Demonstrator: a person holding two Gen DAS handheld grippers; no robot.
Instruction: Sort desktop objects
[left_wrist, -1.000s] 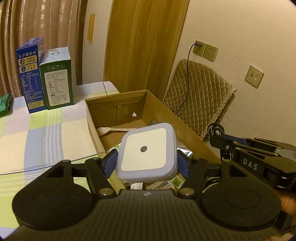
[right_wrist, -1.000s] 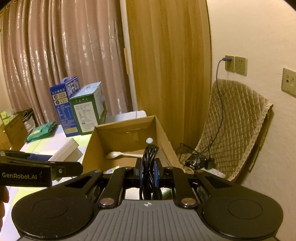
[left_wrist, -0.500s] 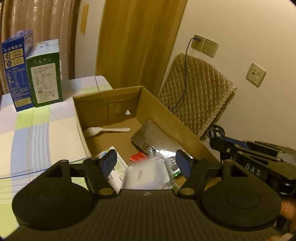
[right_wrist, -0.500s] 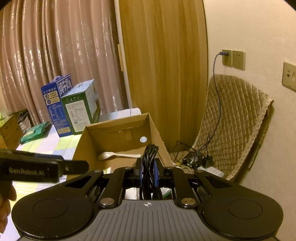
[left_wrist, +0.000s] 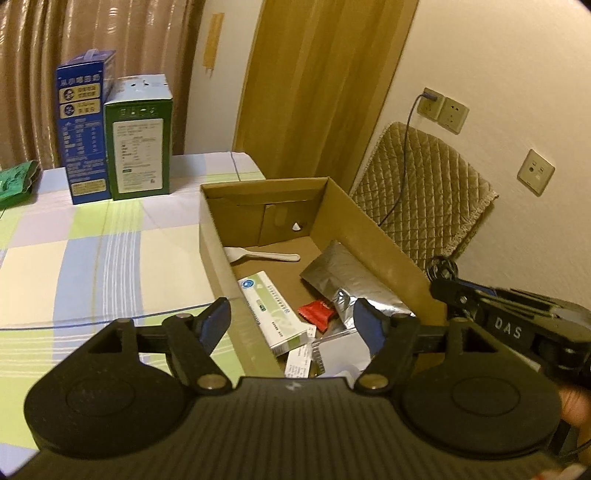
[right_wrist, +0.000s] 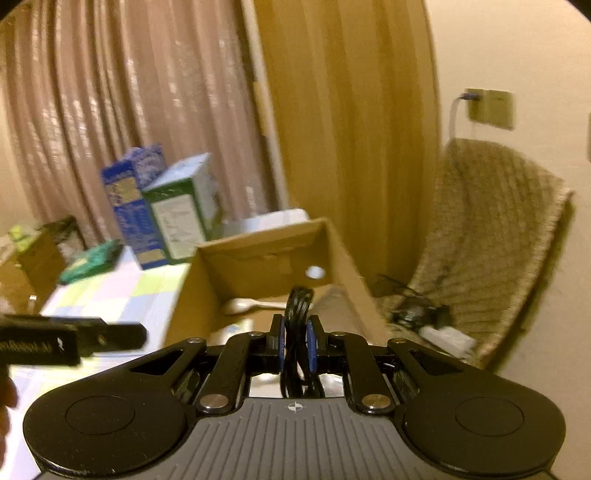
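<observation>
My left gripper (left_wrist: 291, 325) is open and empty above the near end of a cardboard box (left_wrist: 373, 229). The box holds a white spoon (left_wrist: 262, 254), a green-and-white medicine box (left_wrist: 273, 310), a silver foil pouch (left_wrist: 351, 284), a red packet (left_wrist: 317, 312) and a white square night light (left_wrist: 340, 350), partly hidden behind my fingers. My right gripper (right_wrist: 295, 345) is shut on a coiled black cable (right_wrist: 299, 310), held over the box's (right_wrist: 332, 240) near right side. It also shows in the left wrist view (left_wrist: 498, 314).
A blue carton (left_wrist: 83, 133) and a green carton (left_wrist: 142, 140) stand at the back of the checked tablecloth (left_wrist: 92, 266). A green bag (left_wrist: 14, 184) lies far left. A quilted chair (left_wrist: 424, 192) and wall sockets (left_wrist: 443, 110) are right of the box.
My left gripper opened and let the white night light drop into the box, then drew back. My right gripper kept hold of the black cable and shifted; its view is now blurred.
</observation>
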